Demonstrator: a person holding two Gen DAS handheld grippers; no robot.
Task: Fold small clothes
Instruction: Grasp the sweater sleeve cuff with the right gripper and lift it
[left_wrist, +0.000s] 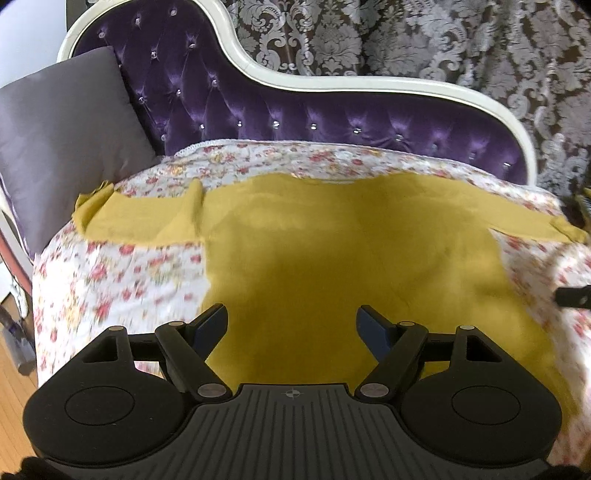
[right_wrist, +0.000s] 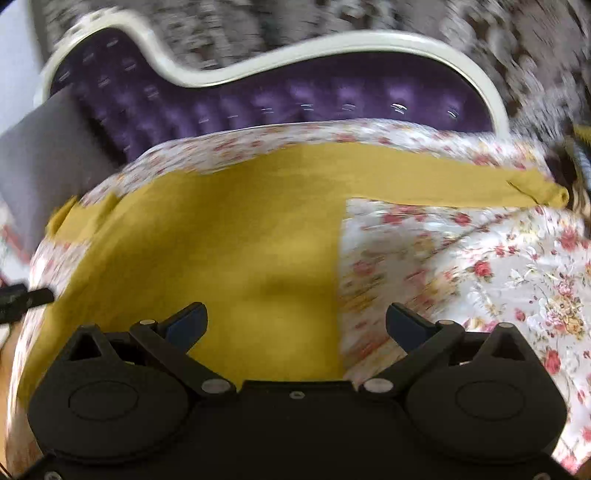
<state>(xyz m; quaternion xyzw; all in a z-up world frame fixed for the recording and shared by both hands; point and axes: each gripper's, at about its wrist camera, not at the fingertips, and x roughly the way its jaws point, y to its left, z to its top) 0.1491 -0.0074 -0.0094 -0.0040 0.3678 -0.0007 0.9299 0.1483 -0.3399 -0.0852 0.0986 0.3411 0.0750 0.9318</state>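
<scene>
Mustard shirt (left_wrist: 332, 236) flat, sleeves sideways, neckline apparently toward headboard (left_wrist: 332, 122) (blurred).

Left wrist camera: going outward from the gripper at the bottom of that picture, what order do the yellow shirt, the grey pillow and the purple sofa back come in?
From the left gripper, nearest first:
1. Yellow shirt, spread flat on the floral cover directly under and ahead of the open fingers.
2. Grey pillow, further off at the left end.
3. Purple sofa back, behind the shirt, across the far side.
</scene>
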